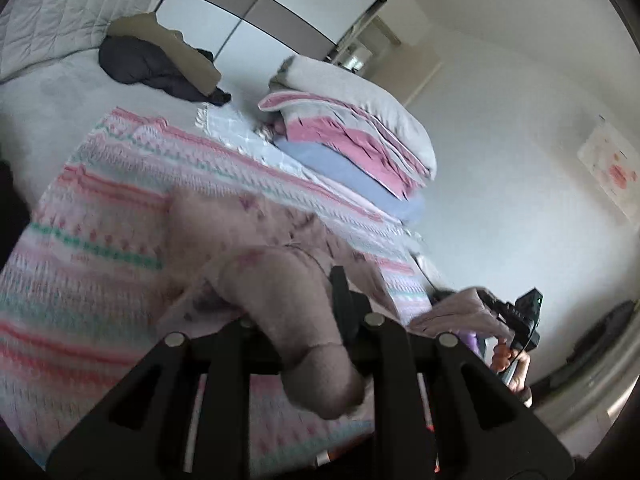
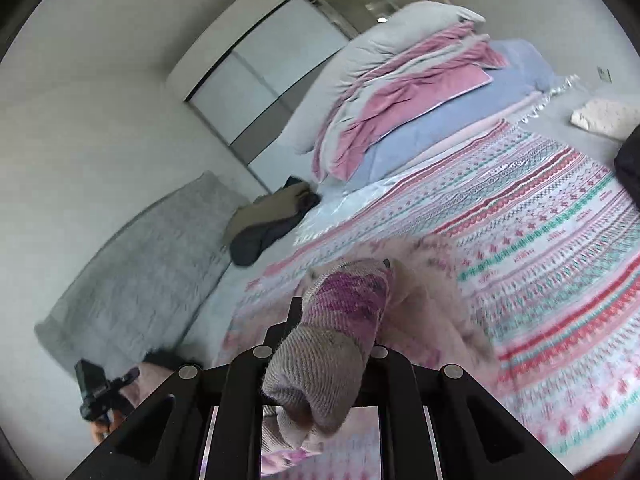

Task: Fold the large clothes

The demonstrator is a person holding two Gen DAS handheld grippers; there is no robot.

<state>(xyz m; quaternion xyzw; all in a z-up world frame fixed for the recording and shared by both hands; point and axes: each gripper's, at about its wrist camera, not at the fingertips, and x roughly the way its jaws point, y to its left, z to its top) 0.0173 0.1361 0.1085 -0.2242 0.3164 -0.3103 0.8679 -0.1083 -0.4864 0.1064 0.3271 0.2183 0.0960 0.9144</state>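
Gripping a pink knit sweater [image 1: 280,240] at two points, both tools hold it above the striped blanket [image 1: 100,208] that covers the bed. The left gripper [image 1: 320,320] is clamped on a plain pink fold of the garment; the right gripper [image 2: 332,332] is clamped on a ribbed cuff or hem with a purple pattern band.

Handling: the fabric appears soft, thick and limp. It sags between the grip points and keeps no shape of its own, so it probably needs support at both ends. The knit looks light but stretchy; a pull on one edge may distort it. Thick edges such as the cuff or hem offer the firmest hold.

View differences: the left wrist view shows the sweater body trailing onto the blanket, and the right tool at the frame edge with cloth in it. The right wrist view shows the cuff weave closely, a grey quilt [image 2: 132,272] on the floor side, and the stacked bedding [image 2: 400,92].
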